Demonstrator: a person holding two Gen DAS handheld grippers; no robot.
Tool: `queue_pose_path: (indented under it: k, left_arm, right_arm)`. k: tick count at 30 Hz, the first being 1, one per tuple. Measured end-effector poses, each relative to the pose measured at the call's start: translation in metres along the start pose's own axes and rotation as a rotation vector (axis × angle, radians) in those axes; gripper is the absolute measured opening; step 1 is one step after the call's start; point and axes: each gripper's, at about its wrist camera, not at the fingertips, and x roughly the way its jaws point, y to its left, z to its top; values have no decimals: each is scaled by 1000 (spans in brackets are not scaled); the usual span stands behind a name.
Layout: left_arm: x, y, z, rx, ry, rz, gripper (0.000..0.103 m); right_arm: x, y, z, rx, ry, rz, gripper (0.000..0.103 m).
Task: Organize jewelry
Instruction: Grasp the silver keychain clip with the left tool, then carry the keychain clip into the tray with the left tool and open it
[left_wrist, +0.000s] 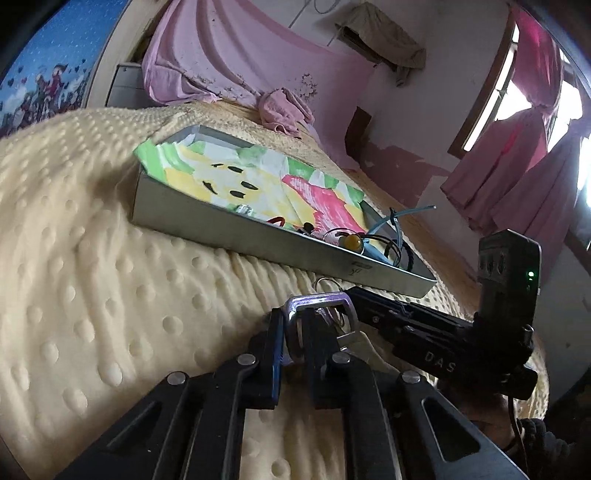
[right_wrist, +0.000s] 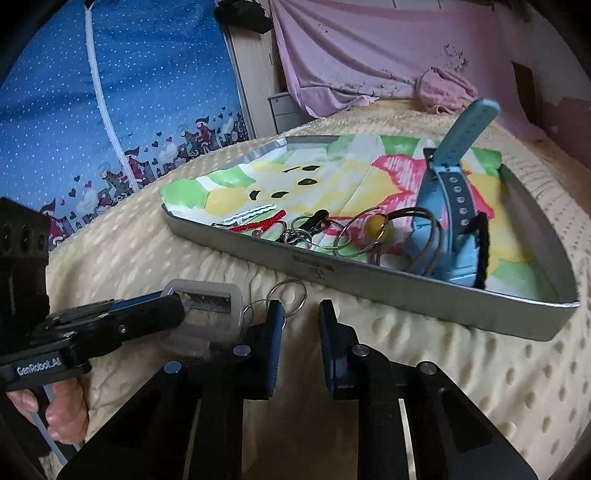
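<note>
A metal tray (right_wrist: 369, 284) lined with a colourful drawing lies on the cream dotted bed cover. It holds a blue watch (right_wrist: 447, 221), a yellow bead on rings (right_wrist: 376, 226), a red cord (right_wrist: 266, 221) and a black clip (right_wrist: 314, 218). In front of the tray lies a silver rectangular buckle (left_wrist: 317, 301) with key rings (right_wrist: 291, 291). My left gripper (left_wrist: 291, 325) is shut on the buckle (right_wrist: 207, 295). My right gripper (right_wrist: 301, 317) is open just right of the buckle, near the key rings. The right gripper (left_wrist: 354, 295) also shows in the left wrist view.
The tray (left_wrist: 236, 232) sits mid-bed. A crumpled pink cloth (left_wrist: 280, 110) lies at the far end of the bed. Pink drapes cover the wall behind, and a blue patterned curtain (right_wrist: 110, 110) hangs to the left.
</note>
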Motion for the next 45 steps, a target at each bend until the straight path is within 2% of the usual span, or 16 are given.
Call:
queue_pose_path:
  k: [2,10,19,31,36,45]
  left_arm:
    - [2,6,1,-26,6,-13,10]
    - [10,8,2,-27,29,-34,10]
    - [14,9,1,-30,35,-33,11]
    - [13,7,0,-23,30,-39,10]
    - [1,3,-2,-11,-18,-45,8]
    - [-32,-11,4,28,-115,-1,4]
  right_arm:
    - [4,-2,1,11,7,6,18]
    - [19,-6,0,48,26,18,17]
    - [16,-11,-9,75,1,12,5]
    - [14,-12,-9,78,-14,10,3]
    - [4,-12,-10,73,-58,8,3]
    - [-33,-18,-13,92,-203,-2,3]
